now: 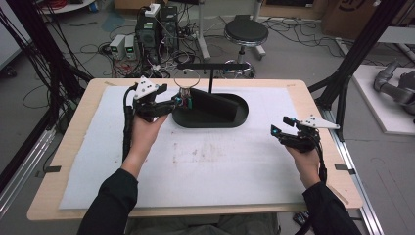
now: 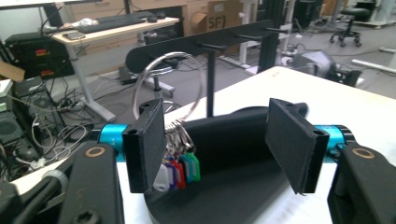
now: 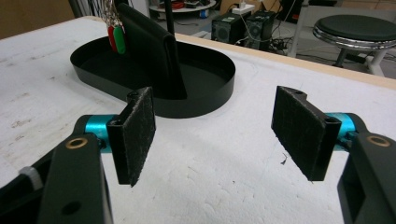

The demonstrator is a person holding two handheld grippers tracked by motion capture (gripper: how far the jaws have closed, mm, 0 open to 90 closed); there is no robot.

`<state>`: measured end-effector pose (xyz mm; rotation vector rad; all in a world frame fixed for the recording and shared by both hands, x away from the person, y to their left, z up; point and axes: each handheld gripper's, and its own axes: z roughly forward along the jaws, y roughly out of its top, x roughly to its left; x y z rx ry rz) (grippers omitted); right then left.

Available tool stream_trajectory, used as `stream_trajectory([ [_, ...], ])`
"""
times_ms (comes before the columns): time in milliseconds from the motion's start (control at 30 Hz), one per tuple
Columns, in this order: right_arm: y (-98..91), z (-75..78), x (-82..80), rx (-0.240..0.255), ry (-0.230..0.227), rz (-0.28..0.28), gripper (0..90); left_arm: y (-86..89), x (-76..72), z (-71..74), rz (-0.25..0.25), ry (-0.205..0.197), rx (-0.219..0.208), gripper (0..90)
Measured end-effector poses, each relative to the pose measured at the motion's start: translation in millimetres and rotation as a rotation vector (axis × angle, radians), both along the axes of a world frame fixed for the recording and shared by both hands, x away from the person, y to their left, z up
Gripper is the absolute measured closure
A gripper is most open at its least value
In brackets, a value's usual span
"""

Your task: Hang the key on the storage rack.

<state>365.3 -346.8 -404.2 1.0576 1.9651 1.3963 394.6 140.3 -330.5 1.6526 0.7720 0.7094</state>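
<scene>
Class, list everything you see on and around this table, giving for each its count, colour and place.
key ring: one, silver, hanging on the stand's left peg
key tags: several, white, purple, red, blue, green, hanging below the ring
stand: one, black, oval tray with hook bar, table's far middle
mat: one, white, covering the table
table: one, light wood
stool: one, black, floor behind
left gripper: one, black, open, by the tags
right gripper: one, black, open, over the mat

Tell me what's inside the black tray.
The black tray holds a black wedge block along its middle and the stand's post. Coloured key tags on a ring hang over its left end. The block hides the floor behind it.
</scene>
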Motion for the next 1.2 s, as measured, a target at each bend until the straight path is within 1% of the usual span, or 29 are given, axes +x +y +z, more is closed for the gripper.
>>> stream_trajectory([
  [133, -0.8, -0.1, 0.1, 0.001, 0.004, -0.004, 30.8, 7.7, -19.2, -2.5, -0.019, -0.007, 0.019, 34.6],
  [200, -1.0, -0.3, 0.3, 0.001, 0.006, -0.006, 30.8, 13.1, -27.3, -5.9, -0.033, -0.003, 0.009, 33.3],
  [267, -1.1, -0.2, 0.1, 0.002, 0.008, -0.008, 30.8, 19.0, -34.2, -10.9, -0.043, 0.015, -0.012, 30.6],
  [300, -1.4, -0.1, 0.1, 0.003, 0.008, -0.008, 30.8, 21.9, -37.4, -13.7, -0.046, 0.021, -0.014, 30.1],
  [400, -2.4, 0.2, 0.0, 0.005, 0.003, -0.011, 30.8, 30.5, -46.7, -22.8, -0.035, 0.032, 0.002, 29.5],
  [500, -2.7, 0.1, 0.1, 0.008, 0.005, -0.015, 30.8, 40.1, -55.2, -33.4, -0.026, 0.047, 0.004, 26.9],
  [633, -2.0, 0.0, 0.2, 0.002, 0.004, -0.016, 30.8, 51.9, -65.1, -47.2, -0.012, 0.067, 0.015, 25.8],
  [667, -2.0, 0.0, 0.3, 0.001, 0.004, -0.016, 30.8, 54.4, -67.3, -50.3, -0.007, 0.066, 0.019, 25.8],
  [733, -1.9, 0.0, 0.1, 0.000, 0.005, -0.017, 30.8, 59.0, -70.6, -55.8, 0.001, 0.071, 0.023, 25.8],
  [800, -2.2, 0.3, -0.8, -0.011, 0.004, -0.015, 30.7, 63.0, -72.8, -60.1, 0.006, 0.078, 0.019, 25.5],
  [900, -3.2, 0.7, -2.9, -0.025, -0.001, -0.018, 30.7, 68.5, -74.9, -66.8, 0.021, 0.077, 0.007, 24.5],
  [1000, -5.5, 1.5, -5.3, -0.024, -0.001, -0.021, 30.2, 71.9, -74.3, -72.1, 0.025, 0.074, 0.023, 24.5],
  [1033, -6.4, 1.7, -6.2, -0.030, -0.004, -0.024, 29.9, 72.4, -74.0, -73.9, 0.025, 0.077, 0.025, 24.3],
  [1100, -7.6, 2.3, -8.0, -0.037, -0.008, -0.028, 29.0, 73.1, -73.3, -76.1, 0.027, 0.084, 0.025, 24.2],
  [1200, -8.4, 2.3, -9.5, -0.049, -0.006, -0.035, 27.7, 73.9, -72.2, -75.7, 0.030, 0.082, 0.023, 24.2],
])
